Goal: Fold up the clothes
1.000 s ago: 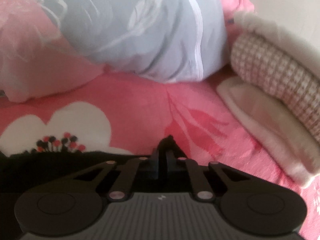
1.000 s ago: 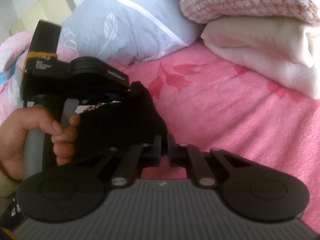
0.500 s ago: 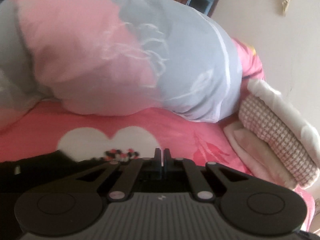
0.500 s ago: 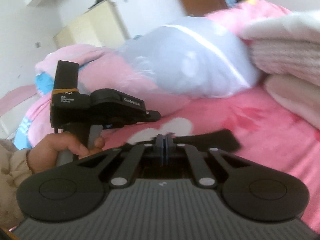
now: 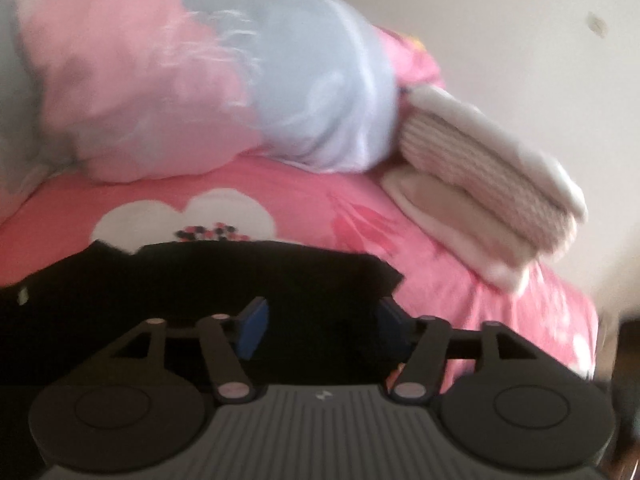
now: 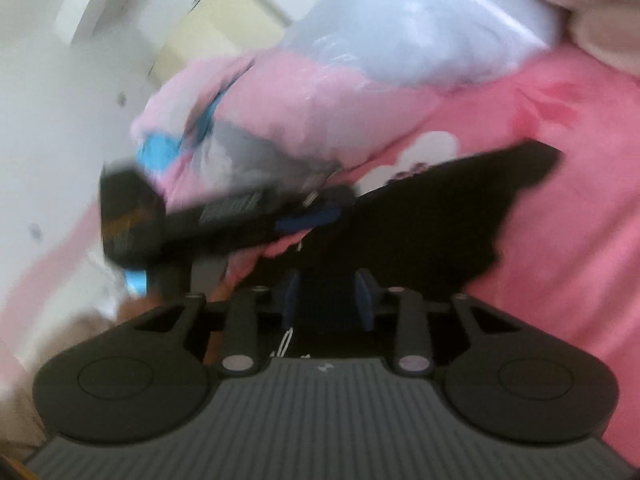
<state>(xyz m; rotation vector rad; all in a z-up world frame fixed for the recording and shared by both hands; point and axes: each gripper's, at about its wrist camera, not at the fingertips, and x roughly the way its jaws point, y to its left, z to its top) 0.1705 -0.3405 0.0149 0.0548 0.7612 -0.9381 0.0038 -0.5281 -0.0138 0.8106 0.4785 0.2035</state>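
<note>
Two grippers, left (image 5: 320, 326) and right (image 6: 327, 300), jaws parting above the black garment (image 5: 240, 272) beside the pillow (image 5: 280, 80); released cloth may unfold.

We see bedroom in home. Bed (image 5: 304, 184) with pink flower sheet, big soft pillow (image 5: 320, 80), folded blankets (image 5: 480, 184) stacked by white wall (image 5: 520, 40), small yellow cupboard (image 6: 224, 20) in corner.

Black garment (image 5: 224, 280) lies spread flat on pink bedsheet (image 5: 304, 208), below pale blue pillow (image 5: 320, 92).
</note>
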